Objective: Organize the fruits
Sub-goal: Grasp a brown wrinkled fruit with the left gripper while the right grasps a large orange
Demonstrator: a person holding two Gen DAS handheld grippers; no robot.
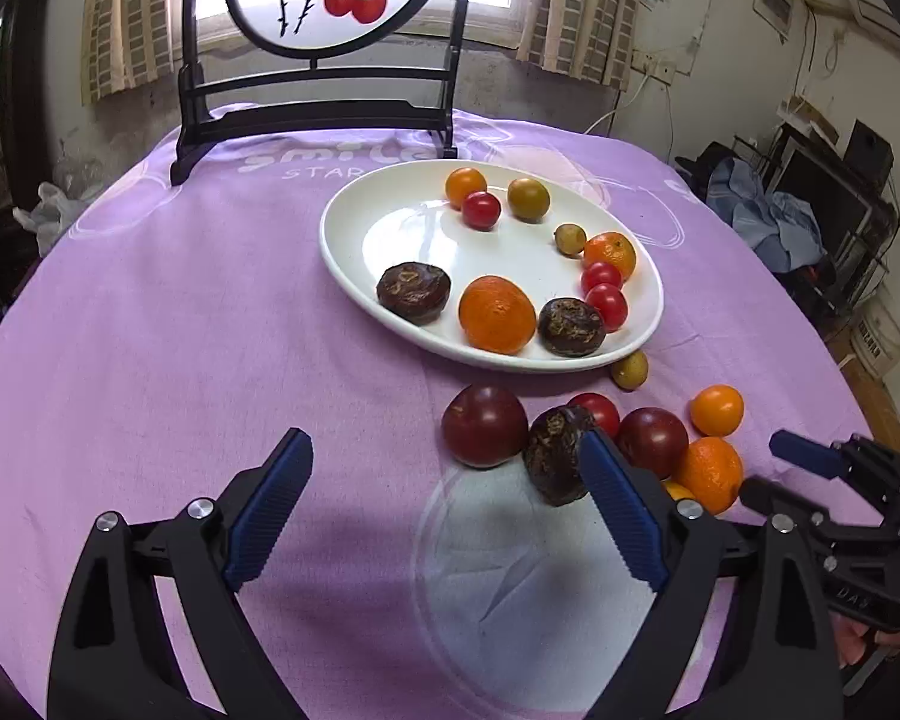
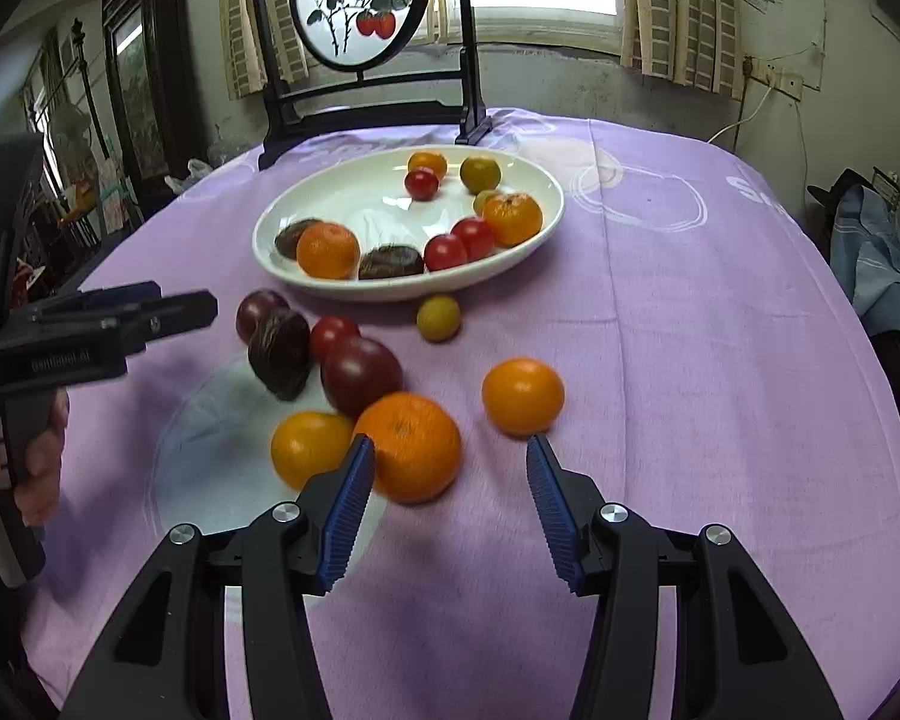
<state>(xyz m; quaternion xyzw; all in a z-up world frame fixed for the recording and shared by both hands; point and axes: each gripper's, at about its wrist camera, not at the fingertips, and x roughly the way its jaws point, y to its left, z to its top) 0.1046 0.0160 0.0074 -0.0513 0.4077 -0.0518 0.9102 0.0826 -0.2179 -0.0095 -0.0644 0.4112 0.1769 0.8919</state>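
Observation:
A white oval plate [image 1: 354,240] [image 2: 270,240] holds several fruits: tangerines, cherry tomatoes, dark water chestnuts. Loose fruit lies on the cloth in front of it: a dark plum [image 1: 484,425], a water chestnut [image 1: 555,456] [image 2: 279,353], a second plum [image 2: 360,375], a tangerine [image 2: 411,447] [image 1: 708,474], orange fruits [image 2: 523,396] [image 2: 309,447]. My left gripper [image 1: 444,450] is open and empty, its right finger beside the chestnut. My right gripper [image 2: 450,456] is open and empty, just short of the tangerine.
A purple cloth [image 1: 180,330] covers the round table. A black stand with a round painted screen [image 1: 318,90] stands at the far edge. A small yellow-green fruit [image 2: 438,317] lies by the plate rim. Clutter and a wall lie to the right.

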